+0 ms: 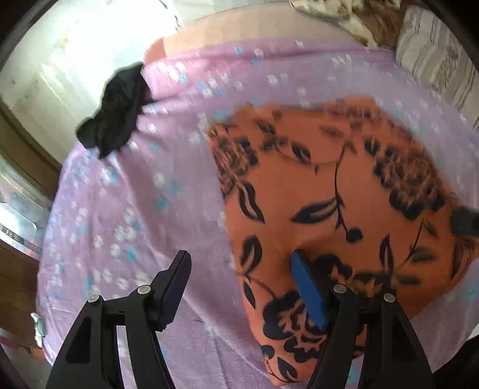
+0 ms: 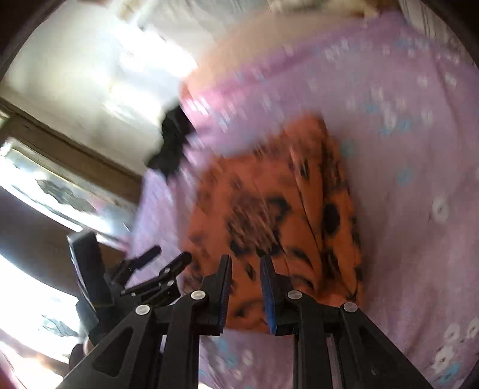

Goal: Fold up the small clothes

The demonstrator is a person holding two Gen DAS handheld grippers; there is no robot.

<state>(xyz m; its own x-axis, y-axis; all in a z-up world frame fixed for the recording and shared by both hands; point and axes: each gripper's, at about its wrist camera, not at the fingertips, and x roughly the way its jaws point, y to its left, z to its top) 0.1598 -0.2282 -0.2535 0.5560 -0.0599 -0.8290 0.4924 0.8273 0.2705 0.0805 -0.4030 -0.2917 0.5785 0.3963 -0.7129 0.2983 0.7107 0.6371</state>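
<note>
An orange cloth with a dark flower print (image 1: pixel 344 185) lies flat on the lilac flowered bedsheet (image 1: pixel 134 209). My left gripper (image 1: pixel 241 255) hovers open and wide over the cloth's left edge, its blue pad (image 1: pixel 308 287) above the orange fabric and the other finger above the sheet. The right wrist view is blurred. There the cloth (image 2: pixel 269 203) looks folded, and my right gripper (image 2: pixel 247 263) stands at its near edge with a narrow gap between the pads, through which orange fabric shows. The left gripper (image 2: pixel 166 257) appears to its left.
A crumpled black garment (image 1: pixel 116 110) hangs at the bed's far left edge. A striped pillow (image 1: pixel 434 59) and bunched patterned fabric (image 1: pixel 344 15) lie at the head of the bed. Pale floor (image 1: pixel 60 59) and a wooden frame (image 1: pixel 24 143) lie beyond the left edge.
</note>
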